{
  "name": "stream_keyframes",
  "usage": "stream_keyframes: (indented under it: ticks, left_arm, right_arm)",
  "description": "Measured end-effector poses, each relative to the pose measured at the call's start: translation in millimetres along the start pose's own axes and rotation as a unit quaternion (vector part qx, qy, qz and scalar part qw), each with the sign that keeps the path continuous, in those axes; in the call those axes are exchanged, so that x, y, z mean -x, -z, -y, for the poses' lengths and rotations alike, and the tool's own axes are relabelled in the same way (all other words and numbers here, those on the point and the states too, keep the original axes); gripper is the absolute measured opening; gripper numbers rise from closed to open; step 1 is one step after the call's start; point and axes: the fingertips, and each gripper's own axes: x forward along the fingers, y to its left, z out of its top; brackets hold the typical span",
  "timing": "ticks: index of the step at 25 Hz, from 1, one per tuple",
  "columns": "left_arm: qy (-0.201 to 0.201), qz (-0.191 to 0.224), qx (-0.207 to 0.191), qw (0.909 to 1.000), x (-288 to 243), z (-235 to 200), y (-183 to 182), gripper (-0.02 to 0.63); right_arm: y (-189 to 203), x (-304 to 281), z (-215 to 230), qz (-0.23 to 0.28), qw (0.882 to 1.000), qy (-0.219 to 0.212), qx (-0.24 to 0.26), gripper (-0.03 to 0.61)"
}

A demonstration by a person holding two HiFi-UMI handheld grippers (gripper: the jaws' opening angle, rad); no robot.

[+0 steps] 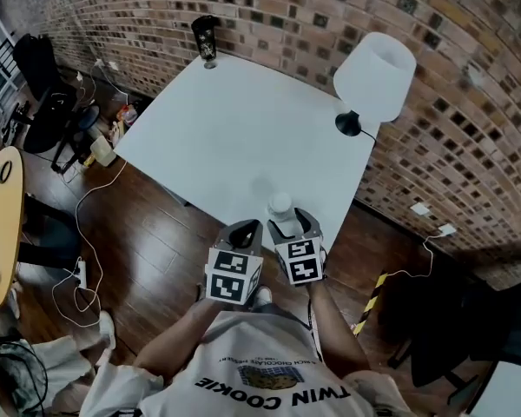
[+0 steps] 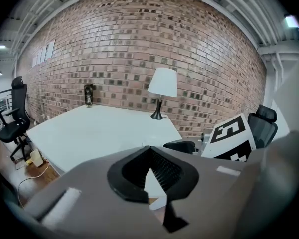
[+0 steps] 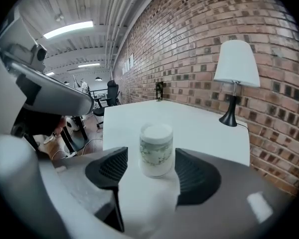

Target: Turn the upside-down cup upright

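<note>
The cup (image 3: 156, 149) stands by the near edge of the bench (image 1: 243, 129), wider end up, so we judge the turning done. Our right gripper (image 3: 150, 161) straddles it, jaws apart and clear of it. Our left gripper (image 2: 150, 152) is closed and empty. We cannot make out the cup's open mouth.

Open table, obstacles only at its rim.
The broad middle of the table (image 1: 243, 137) lies bare, with room to pass from any side. A white lamp (image 1: 375, 76) blocks the far right corner and a dark tumbler (image 1: 206, 37) the far left corner. By the near edge a cup (image 1: 280, 205) stands between the spread jaws of the right claw (image 3: 150, 169), touching neither pad.
</note>
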Motion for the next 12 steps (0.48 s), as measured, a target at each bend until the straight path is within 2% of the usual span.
stream_keyframes:
  ticks: [3,8,12]
  left_arm:
    - [0.008,-0.001,-0.004,1.0000,-5.5,-10.8,-3.9,0.006]
    - [0.020,-0.003,-0.004,0.9998,-13.9,-34.9,-12.3,0.006]
    - [0.038,-0.005,-0.007,0.9992,-24.3,-42.7,-17.3,0.006]
  right_arm:
    - [-0.1,-13.1,6.7,-0.003,1.000,0.000,0.001,0.298]
    - [8.2,-30.0,12.1,-0.033,0.999,0.023,0.030,0.298]
    - [3.2,-36.6,8.3,-0.030,0.999,0.011,0.032,0.298]
